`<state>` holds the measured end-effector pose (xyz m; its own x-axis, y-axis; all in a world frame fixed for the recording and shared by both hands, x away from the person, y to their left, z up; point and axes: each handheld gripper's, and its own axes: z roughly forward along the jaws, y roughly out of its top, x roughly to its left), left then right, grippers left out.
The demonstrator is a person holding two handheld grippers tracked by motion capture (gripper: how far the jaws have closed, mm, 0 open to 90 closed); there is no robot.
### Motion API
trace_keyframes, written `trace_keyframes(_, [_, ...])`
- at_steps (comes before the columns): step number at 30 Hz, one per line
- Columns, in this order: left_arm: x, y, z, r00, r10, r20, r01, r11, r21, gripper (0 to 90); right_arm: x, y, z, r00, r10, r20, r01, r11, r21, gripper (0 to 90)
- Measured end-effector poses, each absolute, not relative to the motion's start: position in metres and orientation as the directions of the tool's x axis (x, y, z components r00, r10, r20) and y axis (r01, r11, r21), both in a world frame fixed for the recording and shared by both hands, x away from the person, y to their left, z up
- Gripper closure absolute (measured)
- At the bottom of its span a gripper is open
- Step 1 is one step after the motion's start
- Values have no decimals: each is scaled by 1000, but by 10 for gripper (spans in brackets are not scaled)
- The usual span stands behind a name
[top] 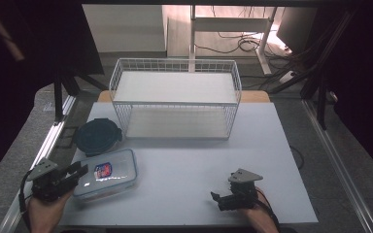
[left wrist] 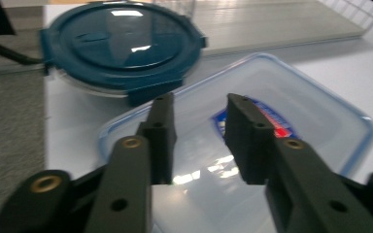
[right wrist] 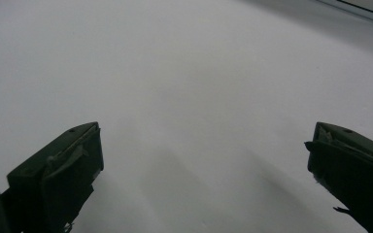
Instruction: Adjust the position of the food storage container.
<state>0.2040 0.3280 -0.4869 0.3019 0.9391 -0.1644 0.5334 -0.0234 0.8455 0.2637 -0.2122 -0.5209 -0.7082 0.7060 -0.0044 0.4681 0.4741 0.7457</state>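
Clear plastic lidded container [top: 108, 173] lies at the table's [top: 199, 165] seven o'clock; the left gripper [top: 77, 173] hovers over its lid, jaws narrowly apart. The right gripper [top: 217, 198], at five o'clock, gapes wide.

Right gripper [right wrist: 204, 170] fingers [right wrist: 58, 170] spread wide above bare white table [right wrist: 184, 73].

The clear box [left wrist: 272, 160] runs off the left gripper view's bottom edge, label blurred.

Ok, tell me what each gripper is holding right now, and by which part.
Nothing is held. The left gripper hangs open over the near end of the clear rectangular container; the right gripper is open over bare table.
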Motion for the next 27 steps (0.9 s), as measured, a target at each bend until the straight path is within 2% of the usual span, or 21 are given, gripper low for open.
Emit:
trace_keyframes(5, [202,347,-494,231,956,-184,553,26,833,824,264,-210,-521,-705,709,26,484,454,748,0])
trace_keyframes(8, [203,353,-499,206,960,-188,573,37,819,870,264,-210,-521,-703,710,45,492,439,752,0])
trace_keyframes(18, [193,360,-513,137,970,-203,669,60,741,897,263,-210,-517,-706,704,81,500,414,760,0])
trace_keyframes(19, [194,357,-513,128,976,-177,679,44,733,897,264,-211,-515,-705,703,94,506,406,761,0])
trace_keyframes(22, [195,355,-512,130,978,-161,682,29,731,898,265,-212,-516,-707,700,101,513,409,755,0])
trace_keyframes(27, [199,347,-513,163,967,-196,684,32,729,899,266,-208,-515,-720,688,97,512,432,742,0])
